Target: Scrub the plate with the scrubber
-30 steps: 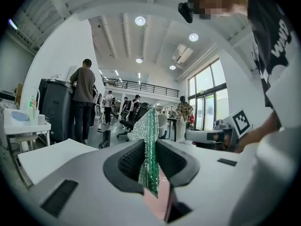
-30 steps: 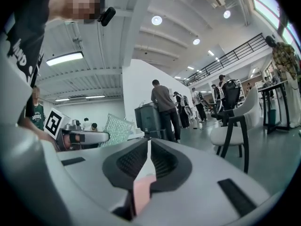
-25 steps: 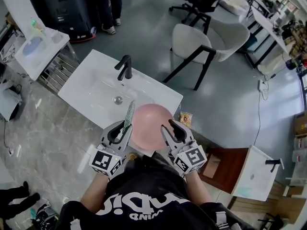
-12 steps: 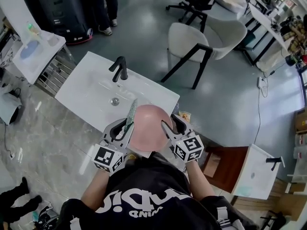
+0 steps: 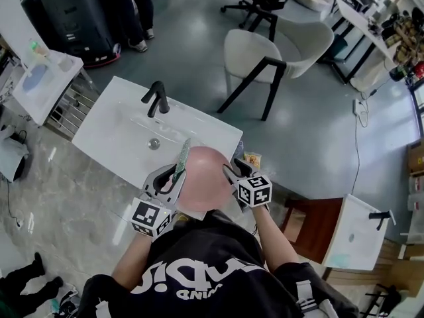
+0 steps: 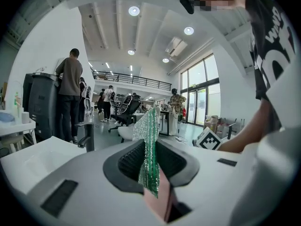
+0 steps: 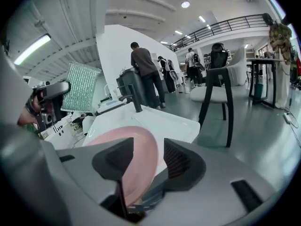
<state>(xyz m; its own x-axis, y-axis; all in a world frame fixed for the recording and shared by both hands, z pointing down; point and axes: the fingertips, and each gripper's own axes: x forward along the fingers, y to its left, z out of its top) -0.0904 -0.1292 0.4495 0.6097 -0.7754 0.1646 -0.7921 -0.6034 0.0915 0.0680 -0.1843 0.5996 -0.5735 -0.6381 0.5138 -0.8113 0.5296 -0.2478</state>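
Observation:
A round pink plate [image 5: 207,177] sits tilted over the near edge of the white sink [image 5: 112,134], between my two grippers. My left gripper [image 5: 168,177] is at the plate's left and is shut on the scrubber [image 5: 180,154], a flat pad with a sparkly green face and pink backing [image 6: 149,145] that stands upright in the jaws [image 6: 151,171]. My right gripper [image 5: 233,169] is at the plate's right rim. In the right gripper view its jaws [image 7: 143,166] stand wide with the plate's rim [image 7: 138,152] between them. The rim lies against the left pad, and a gap shows at the right pad.
A black faucet [image 5: 156,97] and a drain [image 5: 154,144] are at the sink's far side. A white chair [image 5: 278,45] stands beyond on the grey floor. A small stand [image 5: 40,78] is at far left, a second basin [image 5: 351,237] at right. People stand by a dark machine [image 5: 73,15].
My right gripper has turned and drawn in closer to the plate's right rim, its marker cube now higher in view. The left gripper still holds the scrubber by the plate's left side.

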